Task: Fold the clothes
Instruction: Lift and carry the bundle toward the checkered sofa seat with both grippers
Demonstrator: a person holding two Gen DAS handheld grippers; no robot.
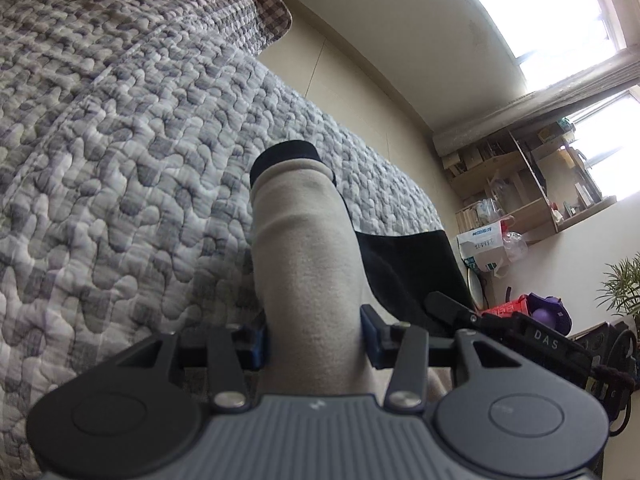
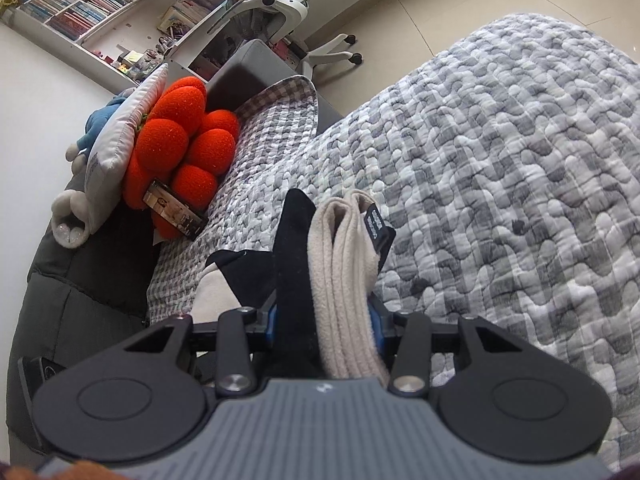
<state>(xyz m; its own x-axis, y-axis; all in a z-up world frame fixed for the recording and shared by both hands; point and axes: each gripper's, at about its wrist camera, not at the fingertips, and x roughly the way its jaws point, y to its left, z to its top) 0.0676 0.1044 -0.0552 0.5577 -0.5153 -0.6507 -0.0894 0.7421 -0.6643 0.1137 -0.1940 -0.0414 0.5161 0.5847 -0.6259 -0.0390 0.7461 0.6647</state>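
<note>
A beige fleece garment with black trim point(image 1: 304, 248) is held up over the quilted bed point(image 1: 120, 140). My left gripper point(image 1: 314, 336) is shut on a beige fold of it; a black cuff point(image 1: 288, 156) caps the far end. More black fabric point(image 1: 408, 268) hangs to the right, with the other gripper point(image 1: 500, 328) behind it. In the right wrist view my right gripper point(image 2: 322, 324) is shut on bunched beige layers point(image 2: 344, 264) and a black part point(image 2: 294, 264) of the same garment, with a black label point(image 2: 376, 226) showing.
The grey-and-white quilt point(image 2: 500, 160) covers the bed. An orange plush cushion point(image 2: 180, 148), a white pillow point(image 2: 120, 128) and a small card point(image 2: 174, 208) lie at the bed's head. A white office chair point(image 2: 280, 0), bookshelves point(image 2: 80, 4) and a cluttered wooden shelf point(image 1: 516, 192) stand beyond.
</note>
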